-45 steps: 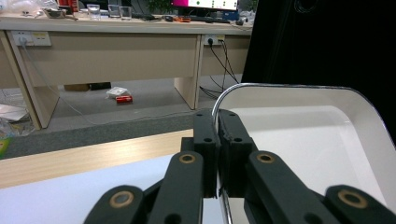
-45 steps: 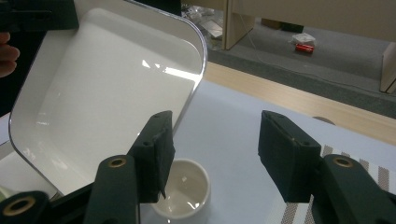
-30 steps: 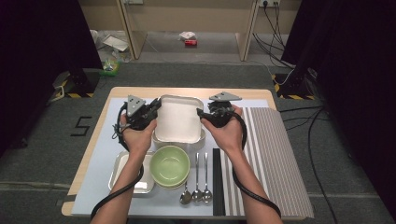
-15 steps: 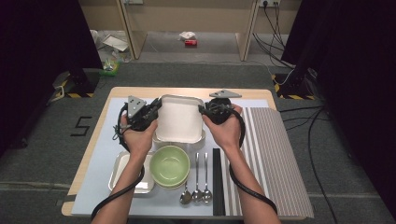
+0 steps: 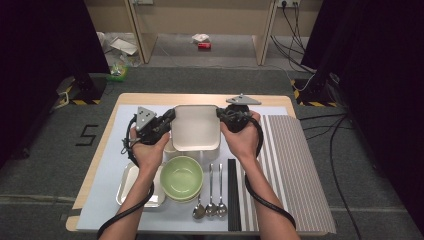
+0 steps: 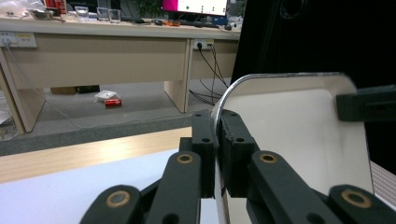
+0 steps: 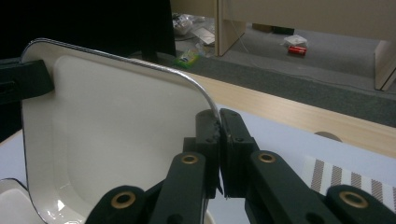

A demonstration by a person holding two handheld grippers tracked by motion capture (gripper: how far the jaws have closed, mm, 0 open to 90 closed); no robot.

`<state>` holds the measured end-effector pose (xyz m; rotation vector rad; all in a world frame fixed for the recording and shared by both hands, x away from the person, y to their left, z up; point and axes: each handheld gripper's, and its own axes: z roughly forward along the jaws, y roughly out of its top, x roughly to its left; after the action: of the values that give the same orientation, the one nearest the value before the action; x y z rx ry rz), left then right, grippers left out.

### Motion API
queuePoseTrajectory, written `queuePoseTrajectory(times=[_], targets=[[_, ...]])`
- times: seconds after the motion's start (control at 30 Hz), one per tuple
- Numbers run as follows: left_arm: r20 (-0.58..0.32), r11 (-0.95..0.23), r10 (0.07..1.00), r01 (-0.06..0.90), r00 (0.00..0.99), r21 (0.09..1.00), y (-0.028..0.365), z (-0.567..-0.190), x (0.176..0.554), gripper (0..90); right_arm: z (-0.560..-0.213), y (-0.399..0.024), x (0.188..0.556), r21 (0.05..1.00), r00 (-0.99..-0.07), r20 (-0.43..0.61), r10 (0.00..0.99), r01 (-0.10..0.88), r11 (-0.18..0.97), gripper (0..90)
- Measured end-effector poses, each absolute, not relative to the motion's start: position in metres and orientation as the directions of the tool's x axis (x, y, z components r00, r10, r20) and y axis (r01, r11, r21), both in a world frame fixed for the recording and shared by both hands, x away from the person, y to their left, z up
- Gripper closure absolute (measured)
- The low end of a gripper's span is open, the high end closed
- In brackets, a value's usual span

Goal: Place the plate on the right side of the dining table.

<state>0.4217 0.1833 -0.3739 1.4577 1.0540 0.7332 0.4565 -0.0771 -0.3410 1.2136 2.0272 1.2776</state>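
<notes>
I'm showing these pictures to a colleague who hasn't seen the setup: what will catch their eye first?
Most striking is the white tray at the table's middle, pinched on both side rims by the left tongs and the right tongs; the right jaws have just closed on it. Nearer the person sit a green bowl and three spoons.

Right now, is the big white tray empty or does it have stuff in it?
Empty. The white tray shows a bare inside, while the left gripper and right gripper pinch its rims.

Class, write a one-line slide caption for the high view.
Both tongs, left and right, clamp opposite rims of a cream tray beyond a green bowl.
</notes>
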Motion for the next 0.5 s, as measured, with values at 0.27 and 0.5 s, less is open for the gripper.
queuePoseTrajectory(times=[0.27, 0.5], targets=[[-0.069, -0.003, 0.902, 0.166, 0.426, 0.986, 0.189, -0.367, 0.414, 51.5, -0.339, -0.081, 0.457, 0.881, -0.502, 0.072, 0.862, 0.438, 0.181, 87.8], [-0.068, -0.004, 0.909, 0.169, 0.412, 0.986, 0.203, -0.363, 0.405, 18.3, -0.338, -0.086, 0.457, 0.881, -0.492, 0.073, 0.867, 0.439, 0.175, 87.9]])
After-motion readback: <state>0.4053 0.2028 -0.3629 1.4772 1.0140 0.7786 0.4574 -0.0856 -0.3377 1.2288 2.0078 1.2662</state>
